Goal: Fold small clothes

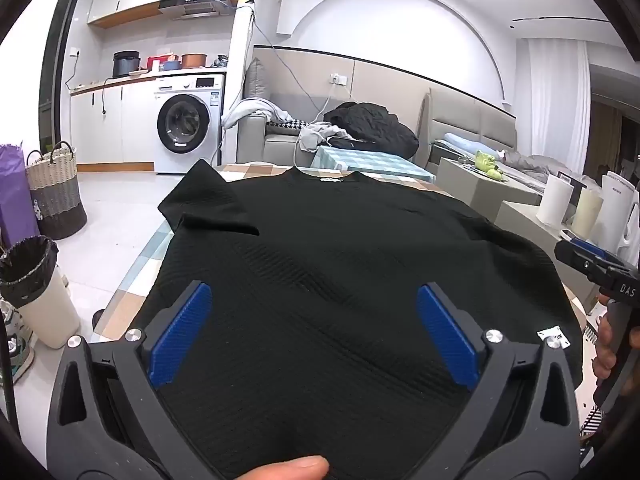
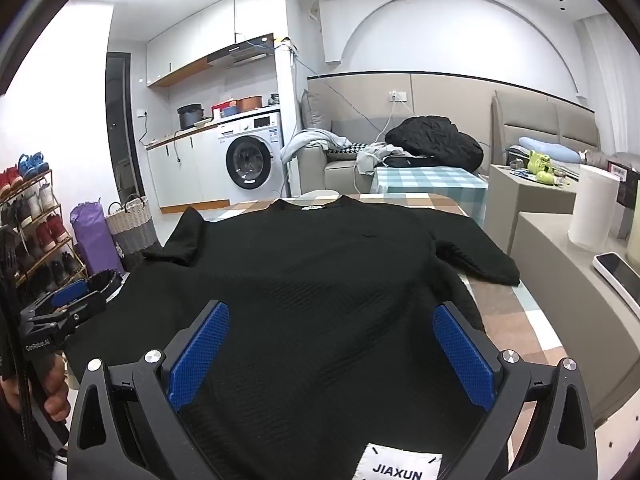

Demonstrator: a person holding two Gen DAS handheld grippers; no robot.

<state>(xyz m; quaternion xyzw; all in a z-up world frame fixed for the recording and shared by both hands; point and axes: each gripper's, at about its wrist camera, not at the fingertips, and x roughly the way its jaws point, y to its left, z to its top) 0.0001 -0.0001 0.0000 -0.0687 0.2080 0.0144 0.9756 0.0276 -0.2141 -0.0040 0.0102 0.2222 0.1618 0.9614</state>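
Hovering over the black ribbed knit short-sleeved top (image 1: 320, 264), I hold both claws released, blue pads spread wide with nothing pinched between them. The top lies flat on the checked-cloth worktop (image 2: 516, 312), collar at the far edge, sleeves out to either side. My left claw (image 1: 314, 320) looks over its left half, my right claw (image 2: 330, 344) over its right; a white label reading JIAXUN (image 2: 398, 466) shows at the near hem.
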